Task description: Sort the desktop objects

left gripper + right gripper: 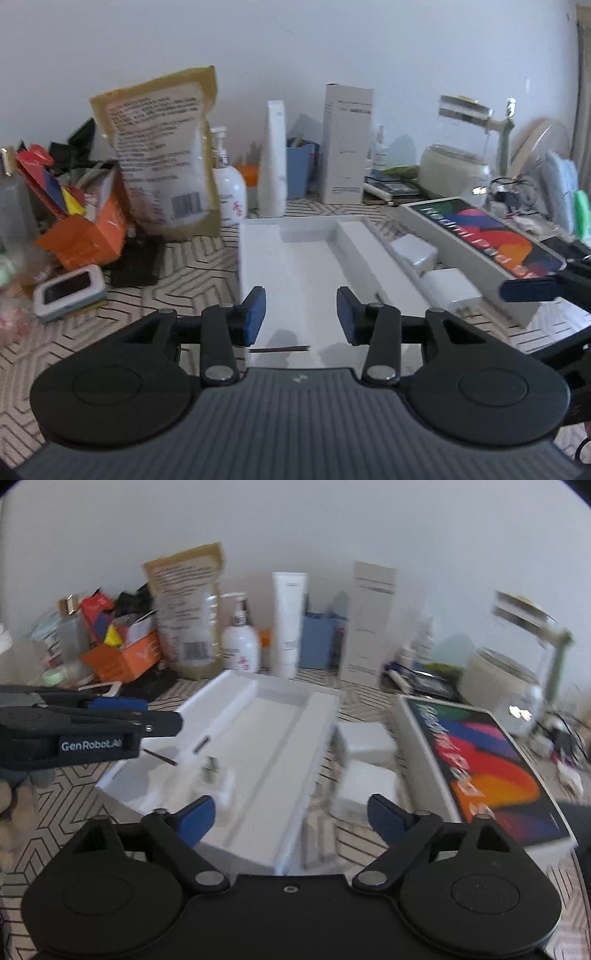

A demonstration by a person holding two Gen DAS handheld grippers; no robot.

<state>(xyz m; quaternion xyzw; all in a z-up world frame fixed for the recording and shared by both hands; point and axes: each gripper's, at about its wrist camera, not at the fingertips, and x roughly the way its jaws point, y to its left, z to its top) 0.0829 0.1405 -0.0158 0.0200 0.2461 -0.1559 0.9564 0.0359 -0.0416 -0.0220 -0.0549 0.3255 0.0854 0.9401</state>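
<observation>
An open white box tray (295, 273) lies in the middle of the patterned desk; it also shows in the right wrist view (280, 738). My left gripper (301, 314) is open and empty just above its near end. My right gripper (290, 812) is open wide and empty over the tray's near right edge. Two white chargers (436, 269) lie between the tray and a colourful Redmi Pad box (487, 236); they show blurred in the right wrist view (365, 760). A small white plug piece (214, 775) sits inside the tray. The left gripper shows side-on in the right wrist view (162, 716).
Along the back wall stand a brown pouch (162, 155), a pump bottle (229, 184), a white tube (273, 155), a tall white carton (345, 144) and a kettle (458, 162). An orange box (88, 229) and a small tin (68, 291) lie left.
</observation>
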